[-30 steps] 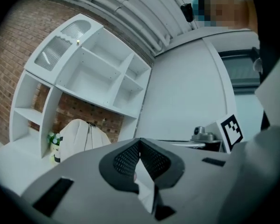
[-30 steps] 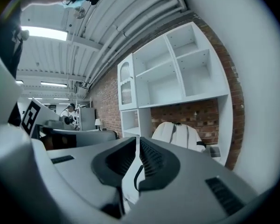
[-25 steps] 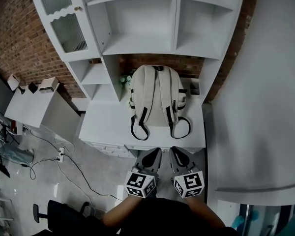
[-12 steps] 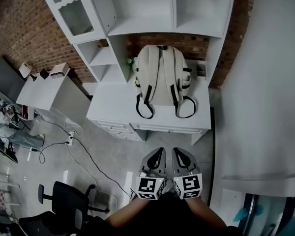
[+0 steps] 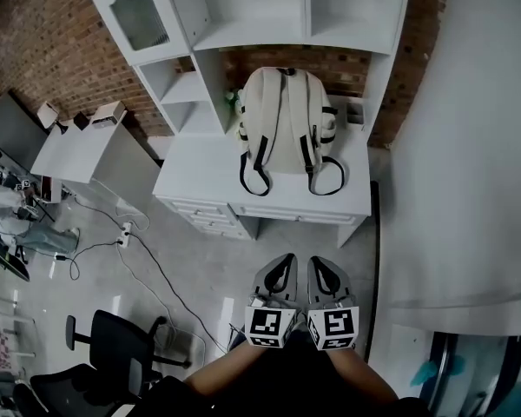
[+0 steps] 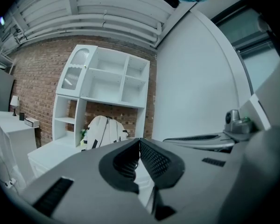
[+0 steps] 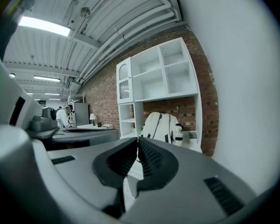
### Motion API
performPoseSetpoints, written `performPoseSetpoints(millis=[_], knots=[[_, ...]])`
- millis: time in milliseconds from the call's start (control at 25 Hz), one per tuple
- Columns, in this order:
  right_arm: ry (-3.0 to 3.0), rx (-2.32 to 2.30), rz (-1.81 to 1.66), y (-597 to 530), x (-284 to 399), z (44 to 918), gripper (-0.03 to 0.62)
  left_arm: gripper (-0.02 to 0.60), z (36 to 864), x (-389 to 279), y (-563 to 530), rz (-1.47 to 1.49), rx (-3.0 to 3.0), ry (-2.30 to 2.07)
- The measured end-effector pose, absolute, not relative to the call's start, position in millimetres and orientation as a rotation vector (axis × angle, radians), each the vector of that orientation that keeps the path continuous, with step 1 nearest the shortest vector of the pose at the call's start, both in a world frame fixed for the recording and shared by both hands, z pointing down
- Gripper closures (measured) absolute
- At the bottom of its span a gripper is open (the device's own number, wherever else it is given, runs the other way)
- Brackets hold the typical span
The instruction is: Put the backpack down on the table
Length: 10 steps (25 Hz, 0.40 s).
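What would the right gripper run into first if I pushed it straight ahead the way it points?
Open floor lies ahead of the shut right gripper; the first thing in line looks like the white table, near its front edge, with the backpack standing just behind. Depth is hard to judge.

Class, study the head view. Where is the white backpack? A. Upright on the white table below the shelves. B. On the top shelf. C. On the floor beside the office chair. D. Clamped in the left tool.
A: the backpack stands on the white table, while the left tool and right tool are shut, empty and clear of it.
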State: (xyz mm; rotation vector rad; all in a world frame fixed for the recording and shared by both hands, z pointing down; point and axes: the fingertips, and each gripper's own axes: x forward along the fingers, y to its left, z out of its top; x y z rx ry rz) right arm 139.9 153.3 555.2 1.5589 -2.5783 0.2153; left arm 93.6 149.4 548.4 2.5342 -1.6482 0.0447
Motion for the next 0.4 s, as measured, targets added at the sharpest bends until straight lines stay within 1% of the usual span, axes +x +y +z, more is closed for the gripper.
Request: performPoseSetpoints(millis=[400], knots=[[-2.495, 1.622, 0.238, 153, 172, 553, 0.576, 0.565, 545, 132, 152, 0.05, 2.599, -1.532]])
